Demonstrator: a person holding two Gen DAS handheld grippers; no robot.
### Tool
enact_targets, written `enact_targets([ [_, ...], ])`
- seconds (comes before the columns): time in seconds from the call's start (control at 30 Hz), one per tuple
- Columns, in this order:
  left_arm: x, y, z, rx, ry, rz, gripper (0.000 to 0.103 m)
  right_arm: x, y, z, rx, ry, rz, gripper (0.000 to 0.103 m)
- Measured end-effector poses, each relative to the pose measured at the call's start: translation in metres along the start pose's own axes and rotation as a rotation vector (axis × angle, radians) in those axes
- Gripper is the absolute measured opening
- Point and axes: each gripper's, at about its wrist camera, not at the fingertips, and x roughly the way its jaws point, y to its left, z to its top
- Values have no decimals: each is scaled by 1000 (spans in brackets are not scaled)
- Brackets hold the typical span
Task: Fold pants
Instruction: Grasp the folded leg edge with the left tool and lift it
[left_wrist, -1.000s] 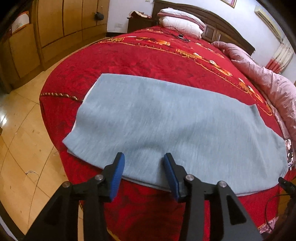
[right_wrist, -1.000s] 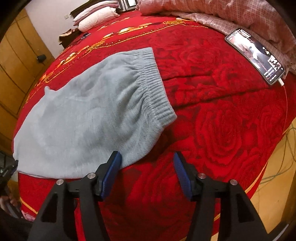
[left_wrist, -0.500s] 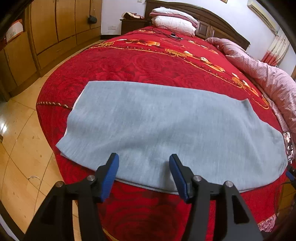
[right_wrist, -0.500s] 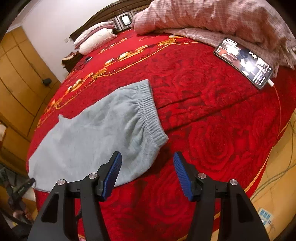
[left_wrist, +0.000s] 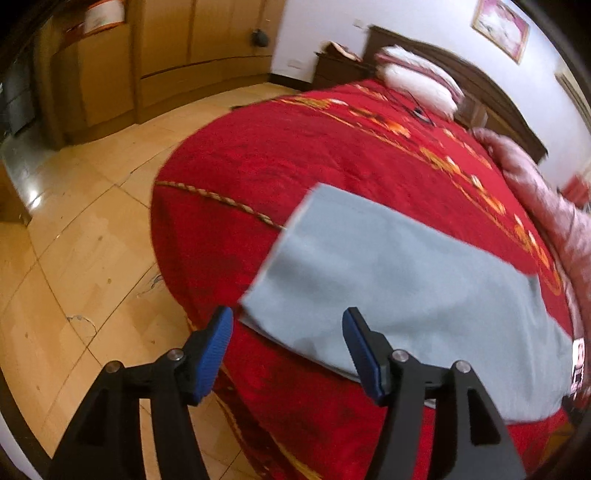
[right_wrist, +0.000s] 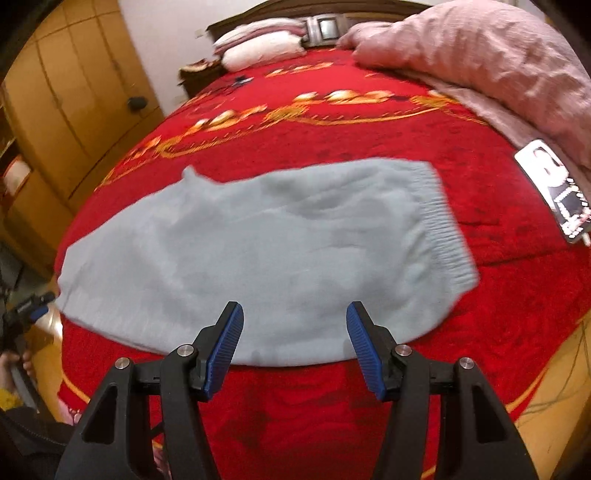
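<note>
Light grey-blue pants (right_wrist: 266, 251) lie flat across the near end of a red bedspread (right_wrist: 332, 125), folded leg on leg, ribbed waistband (right_wrist: 443, 229) to the right. In the left wrist view the pants (left_wrist: 399, 295) show their hem end, near corner by the bed edge. My left gripper (left_wrist: 288, 350) hovers open just off that hem corner, holding nothing. My right gripper (right_wrist: 293, 343) hovers open over the near long edge of the pants, empty. At the far left of the right wrist view the left gripper (right_wrist: 27, 314) appears, held by a hand.
A phone (right_wrist: 554, 192) lies on the bedspread right of the waistband. A pink quilt (right_wrist: 480, 62) is heaped along the far right side. Pillows (right_wrist: 258, 48) rest at the headboard. Wooden wardrobes (left_wrist: 166, 59) and tiled floor (left_wrist: 74, 258) lie left of the bed.
The left gripper swung left toward the hem corner, bringing the floor into view. The right gripper swung left from the waistband corner to the middle of the pants' near edge. Both stayed open.
</note>
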Motion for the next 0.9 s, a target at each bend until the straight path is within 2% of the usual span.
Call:
enact_targets([
  [0.17,9,22,2,-68,-5,-19,65,15,12,-6,-27,48,11,59],
  [0.27,18,30,-4,-130,23,-88,64,19,12,-7,-17,62,8,59],
  [0.37,16,29,-14,-174,50,-187,60,21,9,-7,-3,73,-1,59],
  [0.53,3,12,-31,-121,74,-303,60,23,8,-6,4,79,-7,59],
  [0.63,13,4,-33,-106,105,-304,60,26,11,-7,-2,85,-8,59],
  [0.73,28,8,-32,-180,137,-336,60,26,13,-6,-17,86,-14,59],
  [0.9,36,19,-26,-276,81,-378,60,26,13,-6,-17,86,-15,59],
])
